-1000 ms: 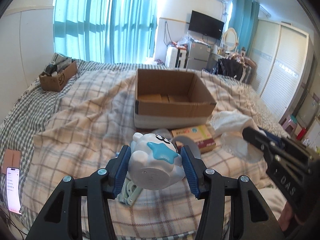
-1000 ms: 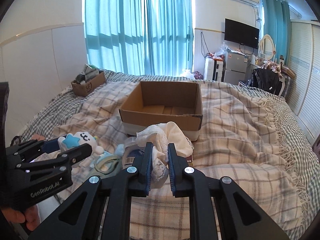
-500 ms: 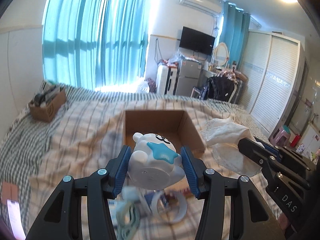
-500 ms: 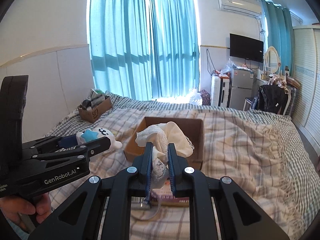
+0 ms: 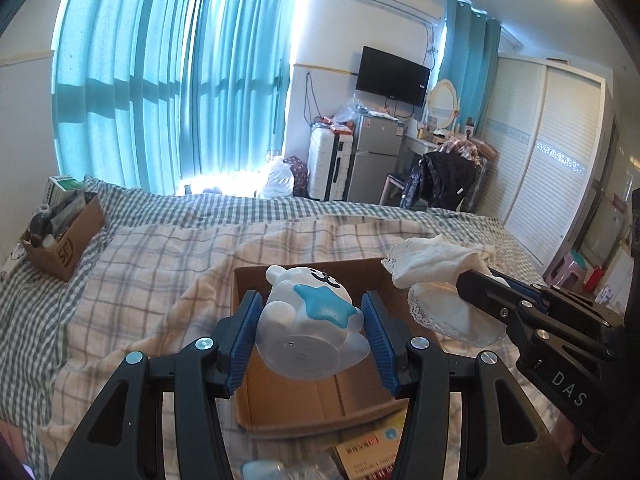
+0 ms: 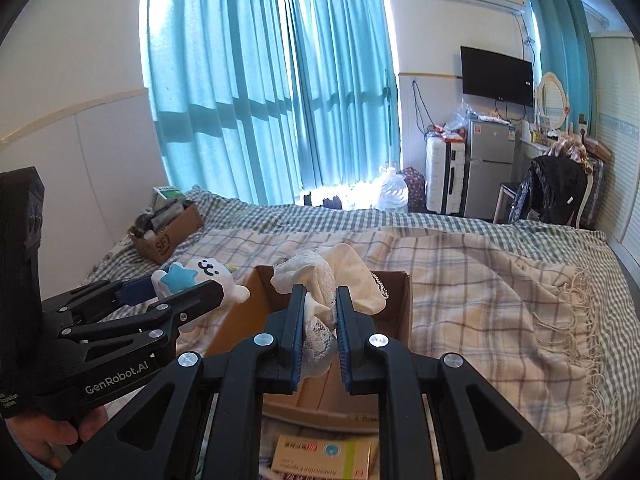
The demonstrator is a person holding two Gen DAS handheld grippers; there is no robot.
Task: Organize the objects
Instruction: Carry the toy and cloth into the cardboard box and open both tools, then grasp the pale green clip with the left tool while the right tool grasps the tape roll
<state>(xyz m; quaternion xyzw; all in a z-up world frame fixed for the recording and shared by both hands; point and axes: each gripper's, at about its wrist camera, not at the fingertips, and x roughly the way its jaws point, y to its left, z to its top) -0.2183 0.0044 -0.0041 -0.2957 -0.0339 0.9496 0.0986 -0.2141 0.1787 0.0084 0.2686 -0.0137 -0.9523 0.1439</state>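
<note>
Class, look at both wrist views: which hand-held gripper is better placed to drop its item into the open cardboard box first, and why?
Probably the left hand-held gripper: its white toy appears centred above the open cardboard box. The right hand-held gripper holds the lace cloth nearer the box's right edge.

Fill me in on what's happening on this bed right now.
A person is tidying things into an open cardboard box on the plaid blanket. The left gripper has its jaws shut on a white toy with a blue star, held over the box. The right gripper is shut on a white lace cloth, also above the box. A medicine carton lies in front of the box.
</note>
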